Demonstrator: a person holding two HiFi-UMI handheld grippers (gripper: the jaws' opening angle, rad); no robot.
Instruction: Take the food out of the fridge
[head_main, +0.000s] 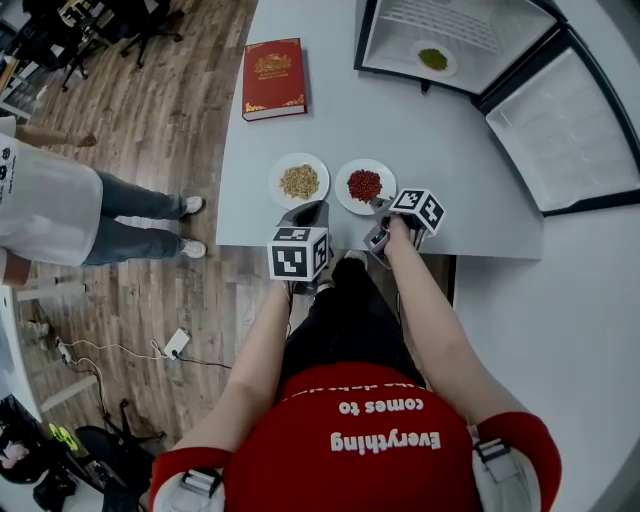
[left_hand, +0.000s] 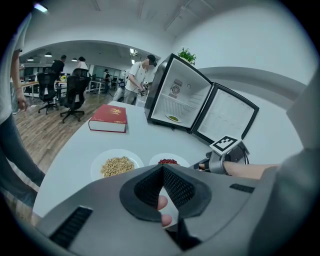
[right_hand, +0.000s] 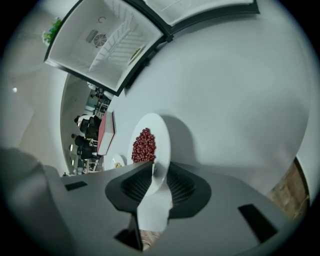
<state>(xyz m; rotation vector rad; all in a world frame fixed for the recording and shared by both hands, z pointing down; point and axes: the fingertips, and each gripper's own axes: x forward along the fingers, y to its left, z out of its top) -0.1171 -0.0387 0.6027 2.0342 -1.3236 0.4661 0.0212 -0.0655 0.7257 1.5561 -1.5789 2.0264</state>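
In the head view, two plates are seen on the white table (head_main: 400, 120) at its near edge: a plate of grain (head_main: 281, 168) and a plate of red food (head_main: 347, 199). The right gripper (head_main: 378, 207) is set at the red plate's rim. A plate of green food (head_main: 445, 66) is left inside the open fridge (head_main: 392, 40). "Everything comes to" is printed on the person's red shirt (head_main: 380, 430). The gold print on the red book (head_main: 273, 78) cannot be read.

In the left gripper view, the left gripper (left_hand: 162, 170) is seen closed and empty.

In the right gripper view, the red plate's rim is seen between jaws that stand apart, not clamped.
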